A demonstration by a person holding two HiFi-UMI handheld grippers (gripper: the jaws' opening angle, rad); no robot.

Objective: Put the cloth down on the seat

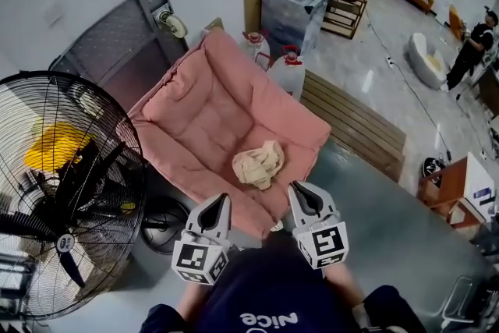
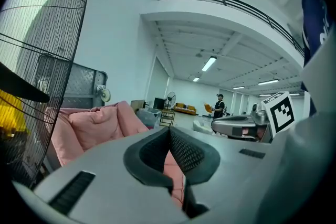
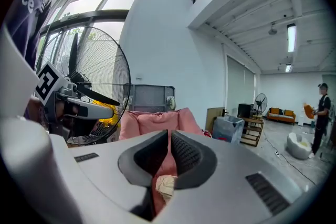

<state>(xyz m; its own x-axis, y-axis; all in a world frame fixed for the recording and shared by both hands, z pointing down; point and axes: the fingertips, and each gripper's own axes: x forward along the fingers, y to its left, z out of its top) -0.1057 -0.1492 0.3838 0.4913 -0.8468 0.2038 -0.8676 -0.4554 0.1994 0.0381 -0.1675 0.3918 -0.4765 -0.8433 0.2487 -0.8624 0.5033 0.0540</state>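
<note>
Crumpled, soft cream fabric for the cloth (image 1: 259, 163); padded matt pink fabric on the seat (image 1: 195, 109); thin black metal wire round the fan (image 1: 54, 168); smooth, faintly glossy grey floor (image 1: 398, 230); bare slatted wood pallet (image 1: 355, 125).

Light grey shells form the left gripper (image 1: 220, 200) and right gripper (image 1: 300, 189) — black dimpled pads (image 2: 186, 152), a cube (image 1: 199, 261) of black-and-white square markers on each. Navy shirt (image 1: 265, 288), white lettering.

Bright indoor light — windows (image 3: 105, 5) + ceiling strips (image 2: 209, 63); fisheye warp, dark vignette @ edges.
</note>
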